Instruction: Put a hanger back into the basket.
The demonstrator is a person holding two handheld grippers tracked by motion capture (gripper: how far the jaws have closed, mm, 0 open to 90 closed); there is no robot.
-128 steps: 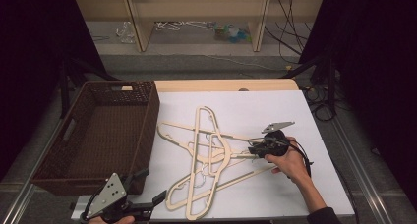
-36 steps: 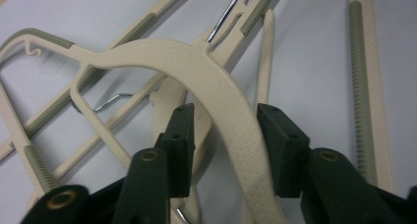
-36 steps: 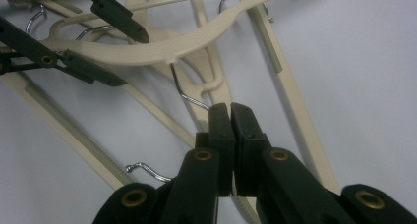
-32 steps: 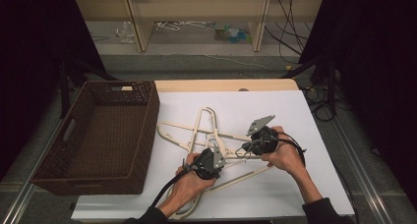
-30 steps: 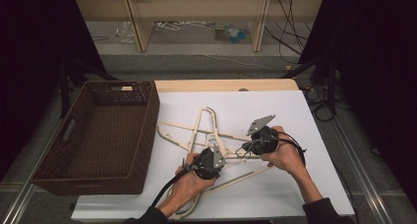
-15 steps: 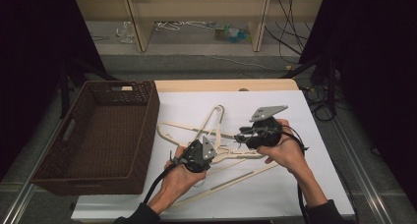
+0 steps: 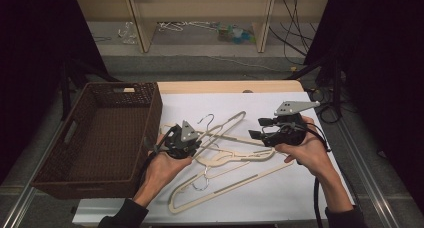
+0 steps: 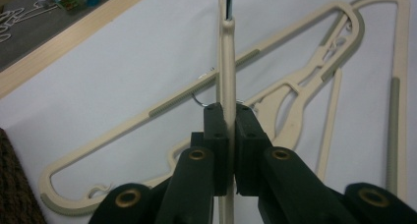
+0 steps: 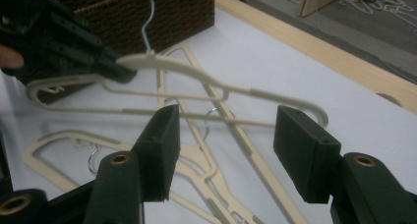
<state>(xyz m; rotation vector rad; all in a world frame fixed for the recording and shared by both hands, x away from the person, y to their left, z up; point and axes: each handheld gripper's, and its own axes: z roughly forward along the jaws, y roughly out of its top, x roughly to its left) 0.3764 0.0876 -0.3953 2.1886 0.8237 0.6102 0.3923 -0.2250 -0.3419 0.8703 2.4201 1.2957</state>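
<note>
While the left tool (image 7: 192, 138) clamps the raised hanger (image 7: 226, 127) near its hook, its long axis runs rightward — toward the right tool (image 7: 257, 128), jaws apart.

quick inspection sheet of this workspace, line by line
surface: white table with a wooden far edge
job's things: lifted hanger held off the table; more hangers lie crossed on it; basket at the left
clutter: nothing seen
grippers: left gripper shut on the lifted hanger; right gripper open, jaws apart near it
cables: black cable trails from the right gripper
surroundings: shelf beyond, small items and cables on the floor
</note>
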